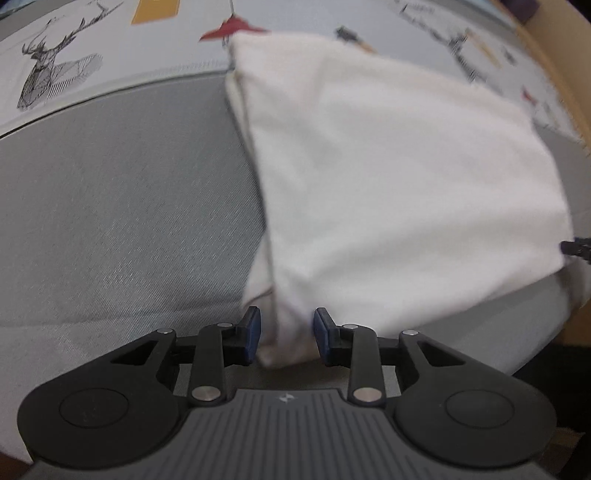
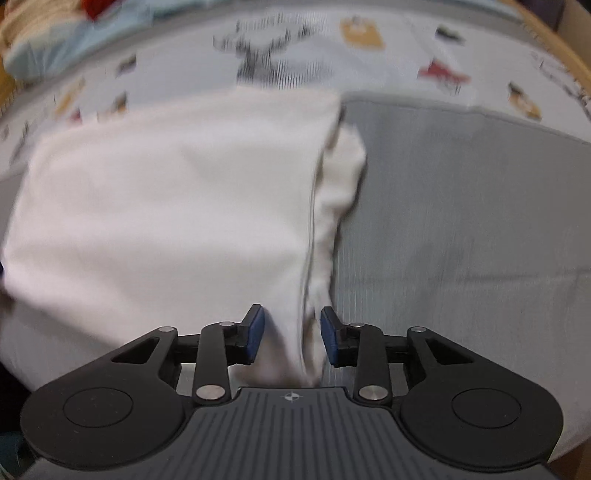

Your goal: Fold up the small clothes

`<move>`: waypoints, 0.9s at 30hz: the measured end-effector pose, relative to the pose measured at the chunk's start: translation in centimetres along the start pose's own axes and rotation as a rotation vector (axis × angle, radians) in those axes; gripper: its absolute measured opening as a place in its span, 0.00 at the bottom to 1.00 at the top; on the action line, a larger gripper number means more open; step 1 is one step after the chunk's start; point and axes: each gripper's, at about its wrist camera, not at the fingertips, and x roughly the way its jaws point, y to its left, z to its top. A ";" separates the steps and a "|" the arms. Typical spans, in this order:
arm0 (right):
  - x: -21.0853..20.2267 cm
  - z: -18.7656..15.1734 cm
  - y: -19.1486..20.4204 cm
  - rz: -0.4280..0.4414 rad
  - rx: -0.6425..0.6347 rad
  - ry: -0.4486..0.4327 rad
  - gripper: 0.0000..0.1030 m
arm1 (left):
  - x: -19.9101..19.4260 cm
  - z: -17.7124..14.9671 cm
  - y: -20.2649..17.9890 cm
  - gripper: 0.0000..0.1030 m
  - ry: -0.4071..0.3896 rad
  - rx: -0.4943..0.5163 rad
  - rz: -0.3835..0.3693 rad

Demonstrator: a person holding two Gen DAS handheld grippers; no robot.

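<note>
A white folded garment (image 1: 388, 177) lies flat on a grey mat (image 1: 129, 203). In the left wrist view its near left corner sits between the blue pads of my left gripper (image 1: 287, 334). The jaws stand apart and do not pinch the cloth. In the right wrist view the same garment (image 2: 166, 206) fills the left half, with a rumpled seam edge running down its right side. The near right corner lies between the pads of my right gripper (image 2: 292, 334), which is also open, with a gap beside the cloth. Both grippers point steeply down at the mat.
The grey mat (image 2: 461, 221) rests on a sheet printed with deer and small figures (image 1: 55, 74) (image 2: 277, 62). A wooden edge (image 1: 554, 74) curves along the far right. Light blue and red fabric (image 2: 74, 33) is heaped at the far left. A small dark tip (image 1: 576, 247) shows at the garment's right edge.
</note>
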 end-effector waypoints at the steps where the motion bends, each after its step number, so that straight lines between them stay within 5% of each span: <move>1: 0.4 -0.2 0.3 -0.017 -0.024 0.026 0.37 | 0.1 0.0 0.0 0.34 0.005 0.005 0.003; 8: 0.9 -0.2 0.4 -0.025 -0.011 0.059 0.37 | 0.6 0.4 -0.8 0.31 0.013 0.045 0.013; 11: 0.9 -0.1 0.5 -0.022 -0.017 0.059 0.25 | 0.9 0.2 -1.5 0.11 0.027 0.074 0.009; 14: 0.8 0.0 0.3 -0.022 -0.018 0.052 0.11 | 1.1 0.0 -2.2 0.07 0.036 0.118 0.021; 20: 0.4 -0.1 0.1 -0.097 -0.048 0.019 0.06 | 1.3 -0.4 -3.4 0.07 0.056 0.154 0.021; 27: -0.3 -0.1 0.3 -0.102 -0.047 0.032 0.12 | -0.8 0.3 -2.9 0.24 -0.009 0.116 0.083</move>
